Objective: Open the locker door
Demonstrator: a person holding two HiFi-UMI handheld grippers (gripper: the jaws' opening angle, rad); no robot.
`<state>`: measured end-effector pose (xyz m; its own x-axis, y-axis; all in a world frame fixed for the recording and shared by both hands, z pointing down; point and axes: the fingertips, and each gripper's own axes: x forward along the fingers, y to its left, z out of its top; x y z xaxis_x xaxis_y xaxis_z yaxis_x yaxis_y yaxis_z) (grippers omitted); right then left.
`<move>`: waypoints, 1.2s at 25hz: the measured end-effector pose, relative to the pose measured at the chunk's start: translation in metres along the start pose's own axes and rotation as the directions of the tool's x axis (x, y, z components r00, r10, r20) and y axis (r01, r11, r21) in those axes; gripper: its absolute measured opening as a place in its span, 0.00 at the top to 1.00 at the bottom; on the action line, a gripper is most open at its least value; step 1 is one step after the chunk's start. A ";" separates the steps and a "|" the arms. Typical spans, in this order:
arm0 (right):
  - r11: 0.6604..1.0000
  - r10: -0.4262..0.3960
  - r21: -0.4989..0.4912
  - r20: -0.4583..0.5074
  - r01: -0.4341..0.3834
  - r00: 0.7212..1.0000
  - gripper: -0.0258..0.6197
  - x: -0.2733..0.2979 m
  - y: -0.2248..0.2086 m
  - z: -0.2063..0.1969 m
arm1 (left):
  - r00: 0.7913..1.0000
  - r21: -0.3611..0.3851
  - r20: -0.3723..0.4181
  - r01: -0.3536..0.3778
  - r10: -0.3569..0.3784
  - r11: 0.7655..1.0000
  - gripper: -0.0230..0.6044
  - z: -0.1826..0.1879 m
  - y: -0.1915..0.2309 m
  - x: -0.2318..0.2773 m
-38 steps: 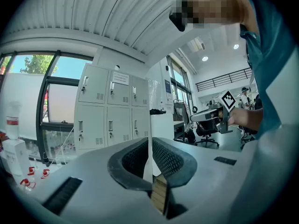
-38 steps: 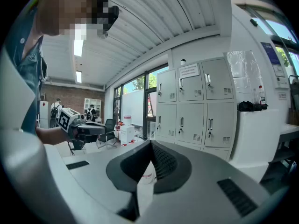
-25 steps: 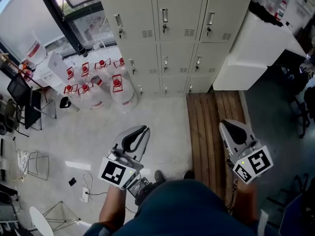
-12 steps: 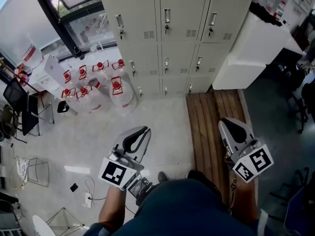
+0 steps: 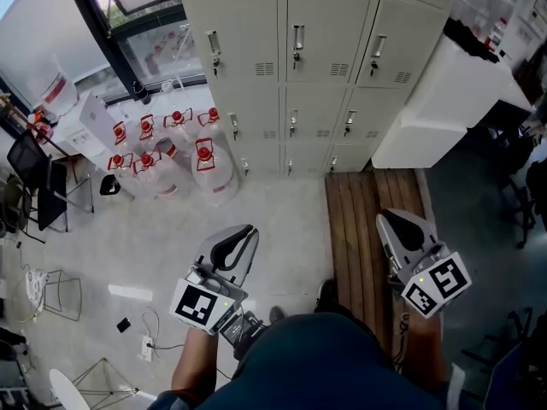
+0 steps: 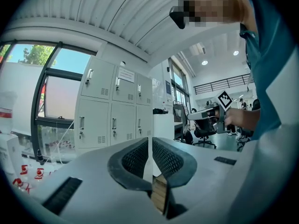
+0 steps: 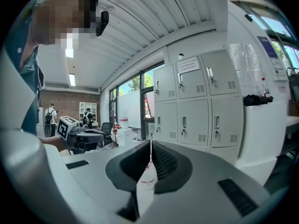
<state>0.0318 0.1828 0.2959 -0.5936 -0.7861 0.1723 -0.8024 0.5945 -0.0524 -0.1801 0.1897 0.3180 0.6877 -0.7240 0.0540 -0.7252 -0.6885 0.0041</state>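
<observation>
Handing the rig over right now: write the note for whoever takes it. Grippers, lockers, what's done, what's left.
Left gripper: shut, empty.
Right gripper: shut, empty.
Both are held about level, well short of the lockers.
Every locker door in view is closed.
Done: nothing on the doors yet.
Left: walk up, grip a door handle, pull that door open.

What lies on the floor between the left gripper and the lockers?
In the head view, only bare floor lies between the left gripper and the lockers; the water jugs stand further left.
</observation>
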 end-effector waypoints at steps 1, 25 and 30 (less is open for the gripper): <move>1.000 0.013 -0.004 0.002 -0.013 1.000 0.90 0.004 -0.007 0.002 | 1.000 -0.001 -0.001 -0.003 0.003 1.000 0.90 0.000 -0.002 0.008; 0.980 0.198 0.013 -0.017 -0.198 0.980 0.90 0.034 -0.149 -0.005 | 0.988 0.015 -0.032 -0.152 0.153 0.988 0.90 0.006 -0.038 0.136; 0.976 0.218 0.020 -0.006 -0.218 0.976 0.90 0.028 -0.178 -0.011 | 0.986 0.037 -0.044 -0.161 0.162 0.986 0.90 0.007 -0.056 0.163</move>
<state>0.1589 0.0562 0.3207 -0.7541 -0.6364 0.1623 -0.6547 0.7481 -0.1085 -0.0272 0.1094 0.3192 0.5589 -0.8235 0.0974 -0.8244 -0.5645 -0.0418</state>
